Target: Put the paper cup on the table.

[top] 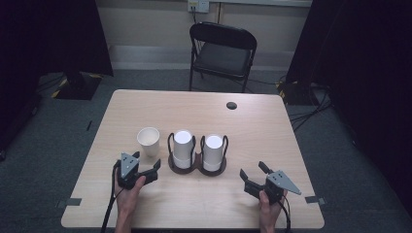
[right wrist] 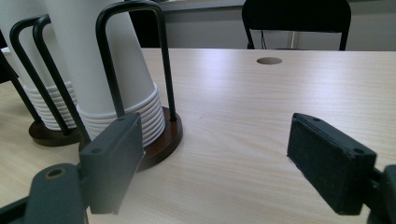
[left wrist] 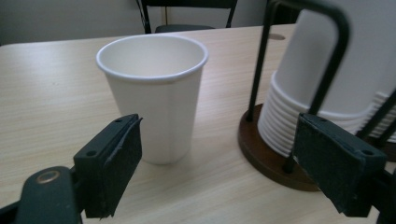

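Both the left gripper and right gripper were wide and empty; at left of centre, the light single paper cup could have tipped if nudged.

White paper cup, pale wood-grain table

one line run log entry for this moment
left gripper: open, empty, facing loose paper cup | right gripper: open, empty, near right cup stack | cup stacks: inverted in holders | table
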